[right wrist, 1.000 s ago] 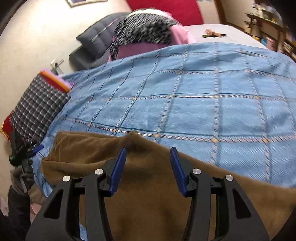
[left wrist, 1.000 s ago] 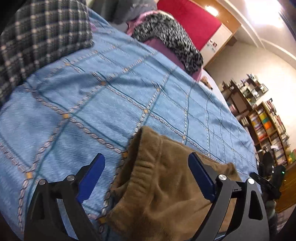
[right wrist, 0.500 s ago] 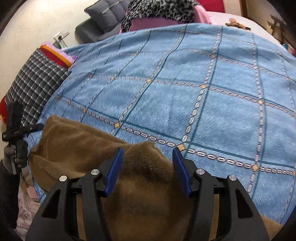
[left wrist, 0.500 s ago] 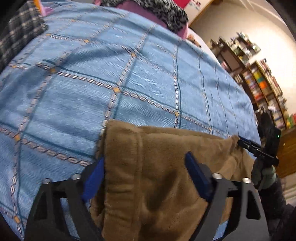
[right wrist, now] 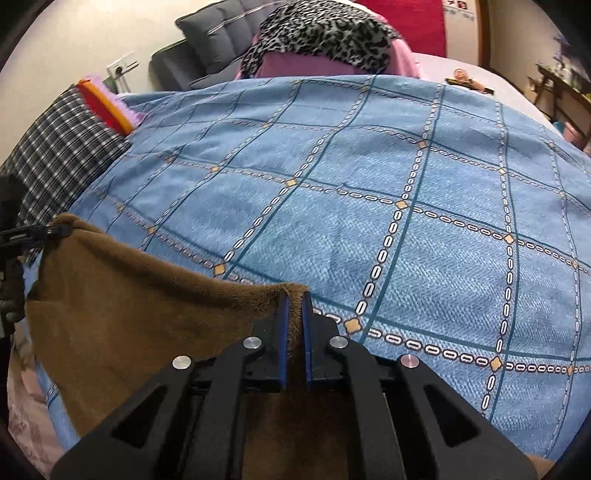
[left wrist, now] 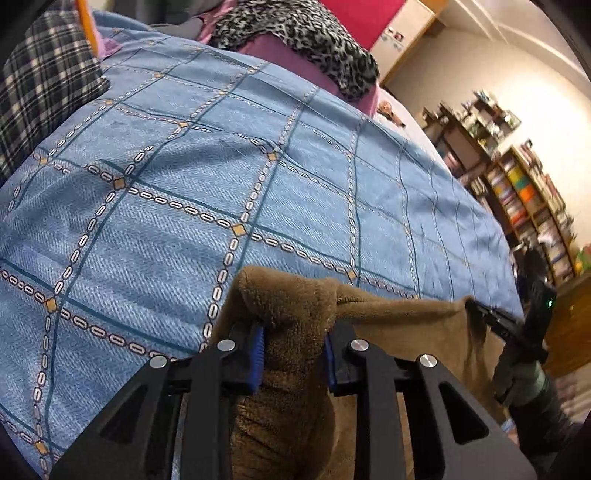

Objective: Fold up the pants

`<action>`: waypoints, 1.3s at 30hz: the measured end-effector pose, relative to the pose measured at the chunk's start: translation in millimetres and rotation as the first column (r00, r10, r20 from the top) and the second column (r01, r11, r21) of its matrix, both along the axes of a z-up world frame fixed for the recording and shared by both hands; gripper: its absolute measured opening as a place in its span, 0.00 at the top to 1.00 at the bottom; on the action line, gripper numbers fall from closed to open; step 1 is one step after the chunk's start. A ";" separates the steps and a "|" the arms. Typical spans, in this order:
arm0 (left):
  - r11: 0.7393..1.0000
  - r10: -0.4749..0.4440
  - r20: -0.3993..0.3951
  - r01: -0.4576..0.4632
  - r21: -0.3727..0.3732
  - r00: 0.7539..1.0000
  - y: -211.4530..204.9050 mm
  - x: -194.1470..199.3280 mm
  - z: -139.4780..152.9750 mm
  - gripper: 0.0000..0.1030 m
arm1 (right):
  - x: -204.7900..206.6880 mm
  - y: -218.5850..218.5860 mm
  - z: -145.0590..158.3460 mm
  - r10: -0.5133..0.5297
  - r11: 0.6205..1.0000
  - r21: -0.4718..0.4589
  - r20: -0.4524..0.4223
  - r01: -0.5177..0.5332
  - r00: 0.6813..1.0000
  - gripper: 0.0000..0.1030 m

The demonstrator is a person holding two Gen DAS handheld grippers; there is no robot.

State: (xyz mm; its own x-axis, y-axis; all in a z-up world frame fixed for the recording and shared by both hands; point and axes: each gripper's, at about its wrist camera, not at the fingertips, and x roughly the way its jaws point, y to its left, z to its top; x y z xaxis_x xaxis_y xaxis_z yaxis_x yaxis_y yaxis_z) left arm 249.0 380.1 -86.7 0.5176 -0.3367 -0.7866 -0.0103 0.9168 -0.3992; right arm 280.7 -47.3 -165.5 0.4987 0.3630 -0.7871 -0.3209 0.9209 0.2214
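Both tongs are clamped on the fuzzy brown fleece pants [left wrist: 295, 369] at the near edge of the bed's blue checked cover [left wrist: 258, 184]: my left tongs [left wrist: 293, 354] squeeze a thick bunch, my right tongs [right wrist: 294, 332] pinch a thin edge nearly closed.

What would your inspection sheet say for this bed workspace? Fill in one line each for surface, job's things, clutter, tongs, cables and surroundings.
Surface: blue checked bedspread, mostly bare.
Job's things: brown fleece pants at the near edge, their top edge stretched between both tongs.
Clutter: plaid pillow on one side; leopard-print blanket on pink bedding at the far end.
Tongs: left tongs shut on a thick bunch of the pants; right tongs shut on a thin edge.
Cables: nothing seen.
Surroundings: bookshelves along the wall, grey cushions, wall socket.
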 end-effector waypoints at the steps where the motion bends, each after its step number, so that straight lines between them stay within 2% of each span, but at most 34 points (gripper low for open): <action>1: 1.000 0.010 -0.004 -0.010 -0.002 1.000 -1.9 3.2 -4.1 0.76 | 1.5 0.6 -1.4 -0.016 1.000 -0.002 0.000 0.016 1.000 0.94; 5: 0.998 0.031 -0.044 -0.029 0.049 0.999 -6.3 13.9 -24.7 0.76 | 9.6 -1.2 -14.0 -0.055 0.998 0.008 -0.042 0.055 0.998 0.94; 6: 0.998 0.033 -0.053 -0.030 0.057 0.998 -7.7 16.5 -29.2 0.73 | 11.5 -1.9 -18.7 -0.059 0.998 0.014 -0.063 0.060 0.996 0.94; 8: 0.995 0.056 -0.064 -0.050 0.082 0.996 -4.8 17.0 -34.9 0.61 | 13.8 -4.0 -24.0 -0.068 0.997 0.023 -0.090 0.070 0.994 0.94; 10: 0.990 0.093 -0.063 -0.085 0.113 0.994 -1.2 14.7 -36.1 0.37 | 13.9 -7.8 -23.7 -0.081 0.996 0.032 -0.098 0.085 0.992 0.78; 12: 0.984 0.126 -0.048 -0.119 0.129 0.991 5.3 8.1 -31.4 0.31 | 10.1 -16.2 -15.3 -0.101 0.993 0.059 -0.083 0.106 0.991 0.68; 14: 0.978 0.157 -0.016 -0.154 0.142 0.987 11.3 -2.4 -21.0 0.30 | 3.1 -24.0 -4.7 -0.121 0.989 0.074 -0.057 0.125 0.991 0.60; 16: 0.960 0.203 0.036 -0.206 0.188 0.979 13.3 -13.7 -7.5 0.24 | -8.4 -35.8 7.1 -0.152 0.985 0.084 -0.023 0.153 0.988 0.53; 19: 0.931 0.231 0.105 -0.251 0.265 0.967 6.8 -32.0 11.5 0.24 | -29.0 -52.2 17.9 -0.181 0.979 0.096 -0.007 0.181 0.983 0.52; 21: 0.919 0.203 0.171 -0.248 0.306 0.964 -8.8 -45.5 26.4 0.20 | -43.0 -59.1 22.2 -0.191 0.978 0.092 0.006 0.189 0.982 0.52; 23: 0.913 0.158 0.214 -0.225 0.339 0.964 -32.7 -56.1 35.4 0.18 | -61.0 -65.9 25.4 -0.203 0.977 0.075 0.019 0.201 0.979 0.52; 28: 0.928 -0.003 0.237 -0.086 0.362 0.972 -103.9 -77.0 37.9 0.18 | -100.9 -83.7 23.4 -0.213 0.977 0.022 0.037 0.212 0.976 0.52; 32: 0.951 -0.123 0.190 0.061 0.304 0.974 -166.3 -83.7 20.5 0.18 | -129.8 -104.0 21.1 -0.236 0.972 0.001 0.044 0.236 0.971 0.52; 39: 0.933 -0.286 0.133 0.244 0.263 0.949 -260.6 -93.9 -10.1 0.18 | -177.0 -143.8 11.6 -0.294 0.955 -0.019 0.038 0.294 0.955 0.52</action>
